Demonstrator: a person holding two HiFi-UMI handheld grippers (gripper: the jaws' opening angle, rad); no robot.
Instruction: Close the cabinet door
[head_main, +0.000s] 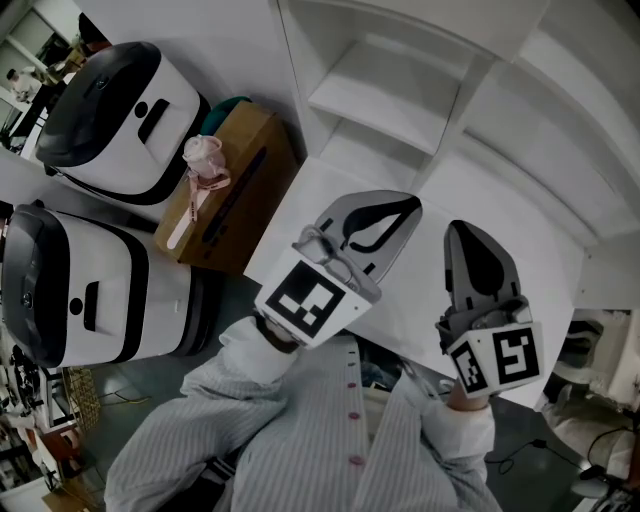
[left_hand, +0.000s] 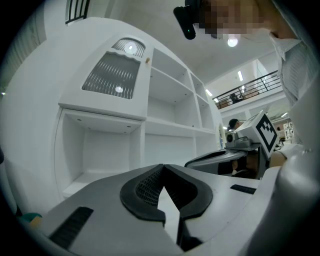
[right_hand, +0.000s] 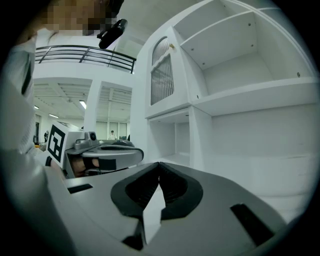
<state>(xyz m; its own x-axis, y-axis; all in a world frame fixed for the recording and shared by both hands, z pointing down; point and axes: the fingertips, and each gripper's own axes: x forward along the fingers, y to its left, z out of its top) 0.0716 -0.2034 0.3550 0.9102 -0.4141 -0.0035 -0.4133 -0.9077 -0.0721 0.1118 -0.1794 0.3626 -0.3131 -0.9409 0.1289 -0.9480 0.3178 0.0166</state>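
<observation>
Our left gripper (left_hand: 162, 170) is shut tight, its tips pressed together with nothing in between. Our right gripper (right_hand: 159, 166) is shut the same way and holds nothing too. We hold them side by side, near each other but not touching, and both point at the white cabinet (right_hand: 250, 97). From above we see them over a white ledge (head_main: 490, 185) at the front of the cabinet, with our striped sleeves (head_main: 260, 400) below. The door (left_hand: 110, 75) is up high at the left end of the cabinet. It is white, with a round-topped window full of thin slats. It sits above an open box-shaped space and beside open shelves. It is well apart from both grippers, and neither one touches it. We cannot tell if it is fully shut. To our left are two white and black machines (head_main: 120, 110). A brown box (head_main: 240, 180) is next to them, just beside the ledge, and a pink thing (head_main: 203, 155) lies on top of it.
</observation>
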